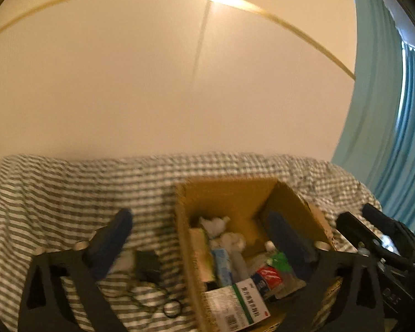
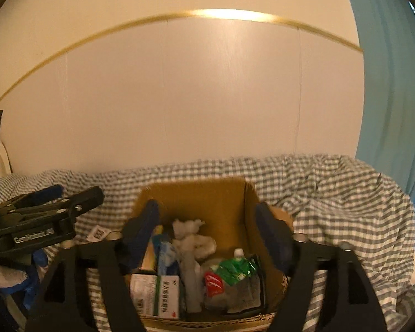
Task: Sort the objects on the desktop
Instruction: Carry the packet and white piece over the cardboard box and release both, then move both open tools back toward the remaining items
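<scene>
An open cardboard box [image 1: 227, 193] [image 2: 196, 196] stands on a checked cloth. In it lie a white-and-green medicine carton [image 1: 235, 304] [image 2: 155, 296], a red-and-green pouch [image 1: 271, 271] [image 2: 232, 274], crumpled tissue [image 1: 221, 227] [image 2: 193, 238] and a blue-and-white pack [image 1: 222, 265] [image 2: 166, 254]. My left gripper [image 1: 199, 227] is open and empty, straddling the box's left wall. My right gripper [image 2: 207, 213] is open and empty above the box, one finger near each side wall. Each gripper also shows from the side in the other's view: the right gripper [image 1: 358, 217], the left gripper [image 2: 74, 193].
Left of the box on the checked cloth [image 1: 55, 193] lie a small black object [image 1: 148, 260], a black ring [image 1: 171, 308] and a white wad [image 1: 124, 260]. A cream wall [image 2: 207, 96] rises behind, a teal curtain [image 2: 387, 83] hangs right. A gloved hand [image 2: 5, 276] shows low left.
</scene>
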`<state>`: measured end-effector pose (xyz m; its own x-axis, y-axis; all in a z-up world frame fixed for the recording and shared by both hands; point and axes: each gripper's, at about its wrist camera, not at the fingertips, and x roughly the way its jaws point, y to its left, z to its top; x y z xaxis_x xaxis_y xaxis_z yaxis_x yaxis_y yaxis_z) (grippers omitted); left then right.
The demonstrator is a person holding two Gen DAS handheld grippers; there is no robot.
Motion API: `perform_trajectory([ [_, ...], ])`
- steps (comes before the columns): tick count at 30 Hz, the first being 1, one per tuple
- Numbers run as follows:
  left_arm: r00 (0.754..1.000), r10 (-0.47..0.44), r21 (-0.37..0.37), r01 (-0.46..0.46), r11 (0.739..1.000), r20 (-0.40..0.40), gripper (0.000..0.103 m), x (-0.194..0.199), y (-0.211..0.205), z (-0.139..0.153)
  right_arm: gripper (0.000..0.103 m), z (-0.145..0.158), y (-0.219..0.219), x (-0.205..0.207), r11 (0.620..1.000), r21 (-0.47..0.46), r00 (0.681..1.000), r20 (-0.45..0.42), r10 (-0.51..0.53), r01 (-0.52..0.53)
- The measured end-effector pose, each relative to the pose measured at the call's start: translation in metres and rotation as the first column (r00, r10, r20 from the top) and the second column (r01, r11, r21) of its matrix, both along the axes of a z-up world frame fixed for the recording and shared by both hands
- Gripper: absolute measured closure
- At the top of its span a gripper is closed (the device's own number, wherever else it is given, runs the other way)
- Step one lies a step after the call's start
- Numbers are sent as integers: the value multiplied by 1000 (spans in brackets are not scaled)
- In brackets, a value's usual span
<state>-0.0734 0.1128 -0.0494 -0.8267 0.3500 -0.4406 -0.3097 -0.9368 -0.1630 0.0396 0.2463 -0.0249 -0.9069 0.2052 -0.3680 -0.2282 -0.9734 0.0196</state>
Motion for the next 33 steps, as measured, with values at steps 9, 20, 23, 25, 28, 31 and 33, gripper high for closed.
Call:
perform_trajectory([
  [9,987,109,-54,-116,992,-120,0,31,-57,34,0,32,-46,29,998,42,987,-156,49,-42],
  [20,959,227,-27,-235,972,-172,0,47,-127,41,0,33,-101,27,989,45,974,-172,149,-143],
  [23,950,252,-34,-262,964,-182,0,47,-142,38,0,29,-112,22,986,41,973,-161,166,-161],
  [25,948,257,-52,-271,961,-190,0,46,-149,35,0,24,-121,17,985,40,973,-154,173,-169],
  [28,952,249,-66,-264,962,-178,0,43,-160,28,0,17,-133,8,983,34,973,-138,184,-181],
  [31,964,240,-69,-249,966,-113,0,31,-171,18,1,8,-142,-3,981,25,974,-116,196,-194],
  [33,971,232,-90,-237,967,-66,0,21,-177,7,3,0,-150,-11,979,26,974,-102,202,-200],
])
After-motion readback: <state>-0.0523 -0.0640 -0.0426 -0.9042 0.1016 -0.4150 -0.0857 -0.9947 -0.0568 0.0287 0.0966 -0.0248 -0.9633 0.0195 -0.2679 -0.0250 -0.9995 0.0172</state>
